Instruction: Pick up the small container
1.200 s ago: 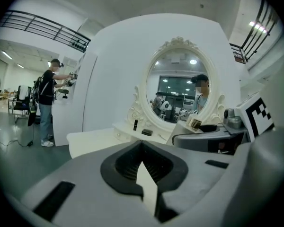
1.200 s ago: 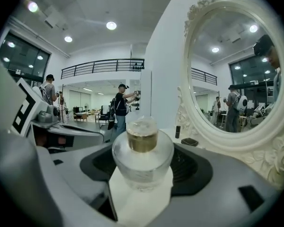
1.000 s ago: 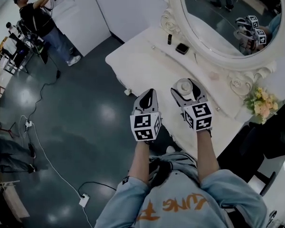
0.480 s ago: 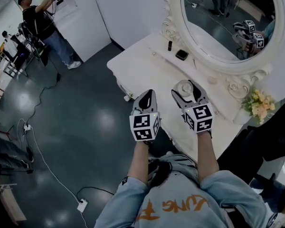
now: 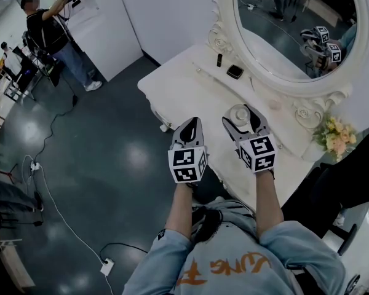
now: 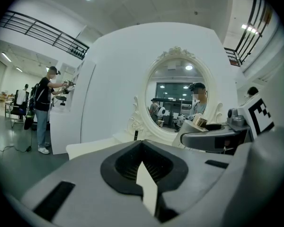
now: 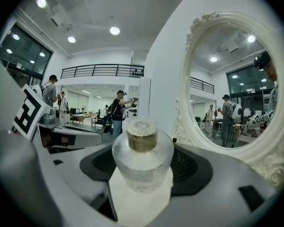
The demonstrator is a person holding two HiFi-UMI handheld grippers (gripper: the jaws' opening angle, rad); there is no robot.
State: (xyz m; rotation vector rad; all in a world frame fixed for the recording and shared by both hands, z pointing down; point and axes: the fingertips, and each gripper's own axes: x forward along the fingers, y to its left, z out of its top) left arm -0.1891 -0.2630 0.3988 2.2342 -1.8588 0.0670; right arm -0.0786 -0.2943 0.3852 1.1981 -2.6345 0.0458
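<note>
Your right claw (image 7: 143,182) is clamped on the small container (image 7: 142,157), a clear glass jar with a gold cap, held between its jaws over the white dressing table (image 5: 178,91). Your left claw (image 6: 146,190) is closed on nothing, just beside the right one. The orange lettering on your sweatshirt (image 5: 224,266) can't be read.

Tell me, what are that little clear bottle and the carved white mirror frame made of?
The small clear round bottle looks like glass or clear plastic: you see through it. Its gold cap has a dull metallic sheen. The carved white mirror frame looks matte, perhaps painted wood or moulded resin.
</note>
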